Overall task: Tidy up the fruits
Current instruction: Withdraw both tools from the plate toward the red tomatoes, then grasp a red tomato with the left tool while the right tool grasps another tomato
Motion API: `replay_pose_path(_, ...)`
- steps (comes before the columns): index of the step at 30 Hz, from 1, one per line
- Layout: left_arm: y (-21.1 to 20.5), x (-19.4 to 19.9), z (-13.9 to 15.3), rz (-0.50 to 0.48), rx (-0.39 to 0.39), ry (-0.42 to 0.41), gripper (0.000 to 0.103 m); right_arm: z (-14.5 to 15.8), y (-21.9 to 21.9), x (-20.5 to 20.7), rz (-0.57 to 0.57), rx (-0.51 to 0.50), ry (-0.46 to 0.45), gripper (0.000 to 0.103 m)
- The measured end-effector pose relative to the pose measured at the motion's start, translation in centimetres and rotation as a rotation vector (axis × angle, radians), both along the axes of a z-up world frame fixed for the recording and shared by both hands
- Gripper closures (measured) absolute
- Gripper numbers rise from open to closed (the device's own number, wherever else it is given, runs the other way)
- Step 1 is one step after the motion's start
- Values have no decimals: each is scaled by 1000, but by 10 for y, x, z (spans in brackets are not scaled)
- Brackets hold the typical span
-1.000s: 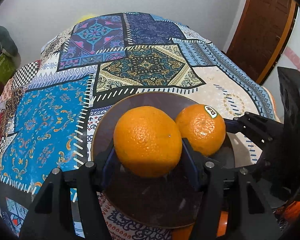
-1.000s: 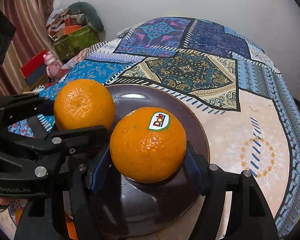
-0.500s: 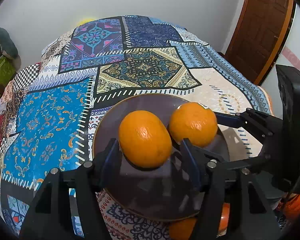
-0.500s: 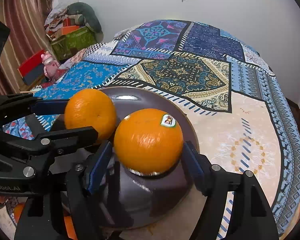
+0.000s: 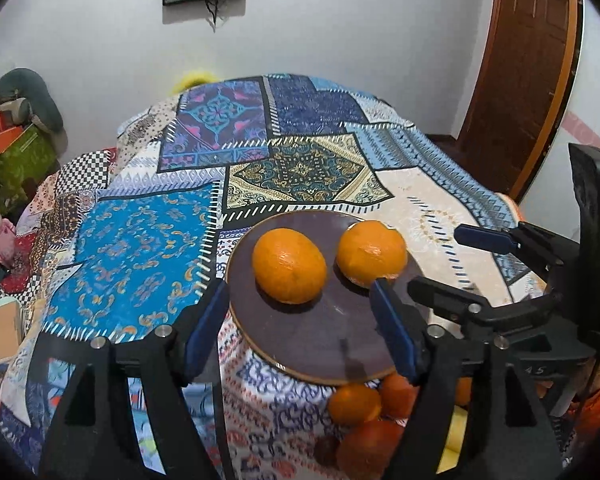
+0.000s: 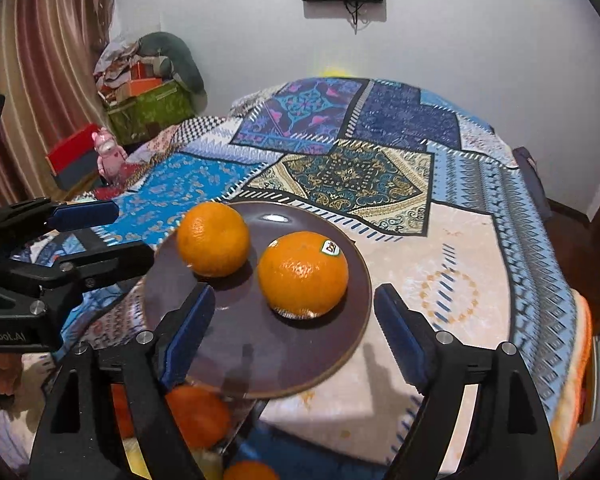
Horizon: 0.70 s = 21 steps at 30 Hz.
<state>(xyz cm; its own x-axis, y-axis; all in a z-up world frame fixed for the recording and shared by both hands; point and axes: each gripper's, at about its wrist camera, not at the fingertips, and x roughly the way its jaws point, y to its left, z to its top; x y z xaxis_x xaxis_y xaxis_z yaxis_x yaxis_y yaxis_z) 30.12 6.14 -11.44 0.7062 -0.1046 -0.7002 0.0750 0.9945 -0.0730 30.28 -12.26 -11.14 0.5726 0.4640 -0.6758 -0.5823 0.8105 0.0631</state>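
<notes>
Two oranges lie side by side on a dark brown plate (image 5: 332, 340) (image 6: 260, 360) on the patterned cloth. The left orange (image 5: 289, 266) (image 6: 213, 239) is plain. The right orange (image 5: 371, 253) (image 6: 303, 274) bears a Dole sticker. My left gripper (image 5: 300, 332) is open and empty, above the plate's near edge, behind the left orange. My right gripper (image 6: 294, 338) is open and empty, just behind the stickered orange. Each gripper shows at the side of the other's view.
More oranges (image 5: 360, 404) (image 6: 198, 416) and some yellow fruit lie below the plate's near edge, partly hidden by the grippers. The patchwork cloth (image 5: 140, 248) covers the table. Boxes and a toy (image 6: 108, 152) stand at the left, a wooden door (image 5: 520, 80) at the right.
Both grippers opened and let go of their oranges, which now rest on the plate. Both grippers then drew back and up from the plate.
</notes>
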Motion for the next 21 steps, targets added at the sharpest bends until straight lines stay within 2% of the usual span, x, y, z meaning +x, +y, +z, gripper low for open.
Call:
replay_pose_path(8,-3,-46,12,13,-27,-36,14,10,-24,-46,-30,22,-46,23)
replay_pose_path(15,-4,-71,-4,22,-36,4,14,-1,-28,-58,-6,32,-8,24)
replay_pose_path(21,-12,-79,-28,-8,-50,56,15,-13,-22,-68,33,35,31,32)
